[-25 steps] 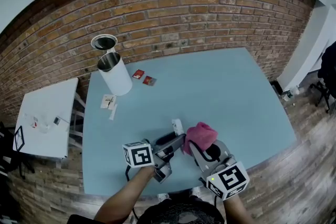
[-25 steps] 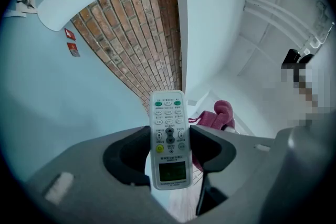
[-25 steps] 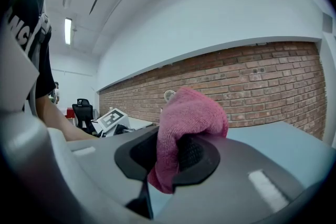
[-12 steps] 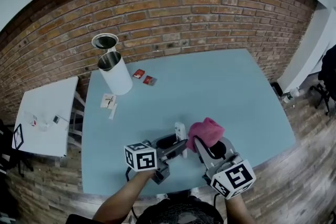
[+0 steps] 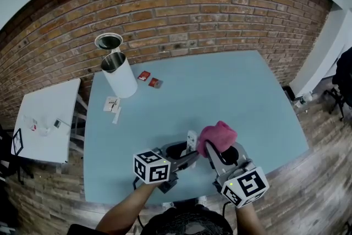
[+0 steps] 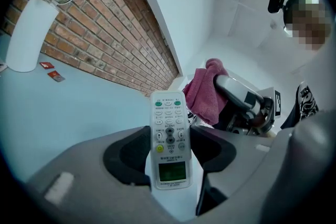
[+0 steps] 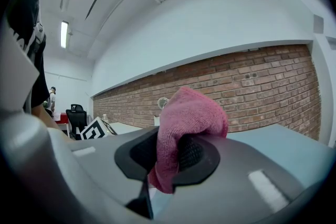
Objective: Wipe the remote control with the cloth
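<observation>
A white remote control [image 6: 169, 139] stands between the jaws of my left gripper [image 6: 169, 157], button face toward the camera, and the jaws are shut on its sides. In the head view the remote [image 5: 191, 140] sticks up from the left gripper [image 5: 186, 154] near the front edge of the blue table [image 5: 231, 91]. My right gripper [image 7: 170, 157] is shut on a pink cloth [image 7: 189, 115], which bunches above its jaws. In the head view the cloth [image 5: 218, 136] sits just right of the remote, on the right gripper [image 5: 211, 154]. Whether cloth and remote touch I cannot tell.
A white cylindrical bin [image 5: 121, 78] with a round lid [image 5: 108, 42] behind it stands at the table's back left. Two red packets [image 5: 149, 80] and white paper scraps [image 5: 113, 105] lie near it. A small white side table [image 5: 47, 115] stands left; a brick wall [image 5: 181, 14] runs behind.
The left gripper has rolled, turning the remote more upright. The right gripper with the cloth has shifted slightly up and to the right, staying beside the remote.
</observation>
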`<act>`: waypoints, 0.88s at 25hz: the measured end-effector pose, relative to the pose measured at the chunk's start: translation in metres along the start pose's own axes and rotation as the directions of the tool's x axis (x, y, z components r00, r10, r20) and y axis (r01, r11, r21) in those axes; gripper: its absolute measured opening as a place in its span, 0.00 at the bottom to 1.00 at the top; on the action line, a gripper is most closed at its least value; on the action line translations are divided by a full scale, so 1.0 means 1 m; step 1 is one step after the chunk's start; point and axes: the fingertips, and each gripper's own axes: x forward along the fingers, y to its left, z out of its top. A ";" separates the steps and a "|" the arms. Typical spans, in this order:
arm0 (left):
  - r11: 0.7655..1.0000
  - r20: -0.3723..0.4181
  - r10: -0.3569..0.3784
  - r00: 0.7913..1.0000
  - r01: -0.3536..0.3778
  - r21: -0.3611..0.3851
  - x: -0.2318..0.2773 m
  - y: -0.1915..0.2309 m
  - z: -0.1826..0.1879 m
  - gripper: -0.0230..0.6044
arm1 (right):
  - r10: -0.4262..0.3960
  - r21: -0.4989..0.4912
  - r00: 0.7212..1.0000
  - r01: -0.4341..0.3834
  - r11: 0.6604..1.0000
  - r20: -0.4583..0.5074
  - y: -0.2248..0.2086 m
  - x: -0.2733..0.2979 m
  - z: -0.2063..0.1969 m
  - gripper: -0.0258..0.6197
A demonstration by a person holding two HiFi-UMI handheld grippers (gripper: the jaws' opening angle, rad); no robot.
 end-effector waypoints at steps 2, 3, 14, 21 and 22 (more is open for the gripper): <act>0.999 -0.016 0.010 1.000 -0.010 0.035 0.000 -0.001 -0.002 0.41 | -0.008 0.001 1.000 0.008 1.000 0.000 -0.003 -0.002 0.001 0.14; 0.998 -0.023 0.017 1.000 -0.015 0.056 0.001 -0.002 -0.003 0.41 | -0.011 0.002 1.000 0.011 1.000 0.001 -0.005 -0.002 0.001 0.14; 0.943 -0.115 0.112 0.987 -0.069 0.324 -0.002 -0.002 -0.017 0.41 | -0.030 0.007 0.999 0.029 1.000 0.017 -0.013 -0.005 0.009 0.14; 0.885 -0.142 0.144 0.979 -0.063 0.462 -0.002 -0.008 -0.021 0.41 | -0.031 0.010 0.999 0.030 0.999 0.016 -0.016 -0.005 0.008 0.14; 0.873 -0.145 0.147 0.978 -0.060 0.483 -0.002 -0.010 -0.021 0.41 | -0.031 0.010 0.999 0.031 0.999 0.015 -0.016 -0.005 0.008 0.14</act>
